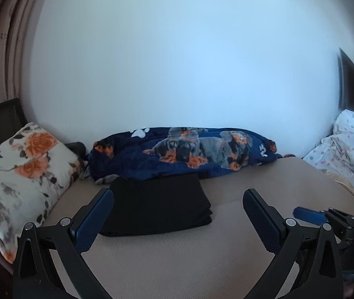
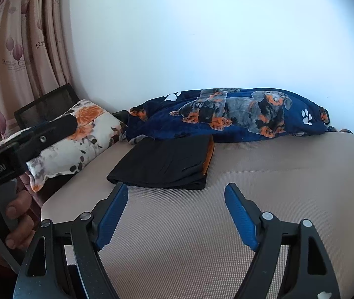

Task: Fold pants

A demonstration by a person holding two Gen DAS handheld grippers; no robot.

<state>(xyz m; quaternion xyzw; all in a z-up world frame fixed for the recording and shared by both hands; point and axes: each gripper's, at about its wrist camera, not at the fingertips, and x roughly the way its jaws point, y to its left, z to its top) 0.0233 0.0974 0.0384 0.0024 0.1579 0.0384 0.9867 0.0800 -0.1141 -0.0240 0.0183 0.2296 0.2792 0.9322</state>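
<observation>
The black pants (image 1: 157, 204) lie folded into a compact rectangle on the beige mattress (image 1: 201, 256), just in front of the blanket. An orange lining shows along the right edge of the pants (image 2: 167, 164) in the right wrist view. My left gripper (image 1: 177, 192) is open wide, nothing between its blue pads, its tips level with the pants' near part. My right gripper (image 2: 176, 191) is also open and empty, just short of the pants' front edge. The right gripper (image 1: 310, 215) shows low at the right of the left wrist view. At the left of the right wrist view, a hand (image 2: 18, 214) holds the left gripper (image 2: 52, 129).
A navy blanket (image 1: 189, 154) printed with dogs lies along the white wall behind the pants. A floral pillow (image 1: 20, 174) sits at the left, with a black mesh frame (image 2: 47, 107) and pink curtains (image 2: 22, 49) behind it. White dotted bedding (image 1: 346, 144) is heaped at the right.
</observation>
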